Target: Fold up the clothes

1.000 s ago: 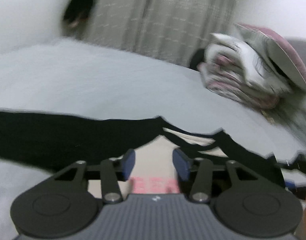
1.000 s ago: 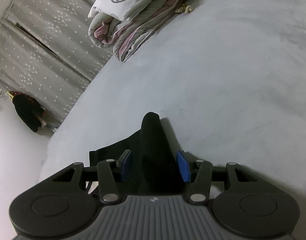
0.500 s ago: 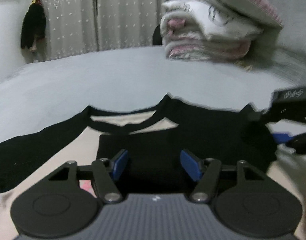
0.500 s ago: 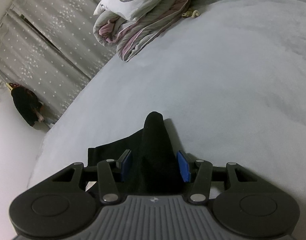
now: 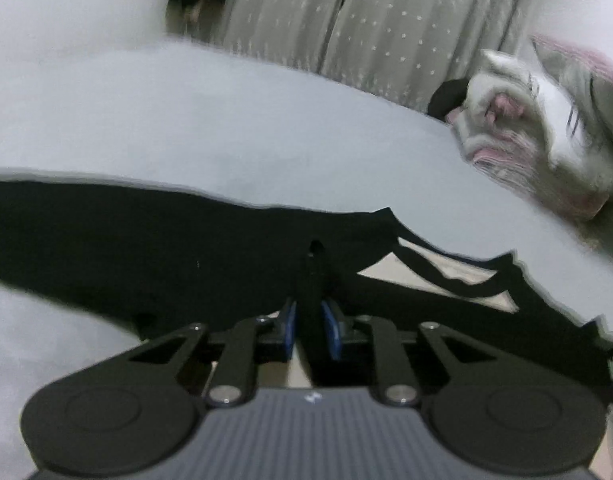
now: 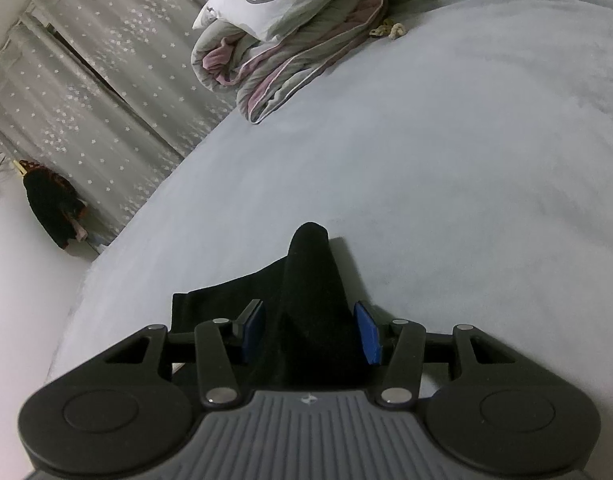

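A black and cream shirt (image 5: 146, 248) lies spread on the grey bed (image 5: 226, 132). Its black collar band and cream chest panel (image 5: 446, 276) show at the right of the left wrist view. My left gripper (image 5: 311, 322) is shut on a raised fold of the shirt's black fabric near the collar. In the right wrist view a ridge of the black shirt (image 6: 312, 292) stands up between the blue pads (image 6: 368, 332) of my right gripper (image 6: 311, 332). Its jaws stand wide apart around the ridge, and the cloth does not fill the gap.
A folded grey, white and pink quilt (image 6: 282, 44) lies at the far side of the bed (image 6: 466, 160); it also shows in the left wrist view (image 5: 538, 132). Star-patterned curtains (image 6: 86, 80) hang behind. A dark garment (image 6: 52, 208) hangs on the wall.
My left gripper has gone from open over the shirt to shut on a fold of black fabric, and its view has swung. My right gripper has hardly moved.
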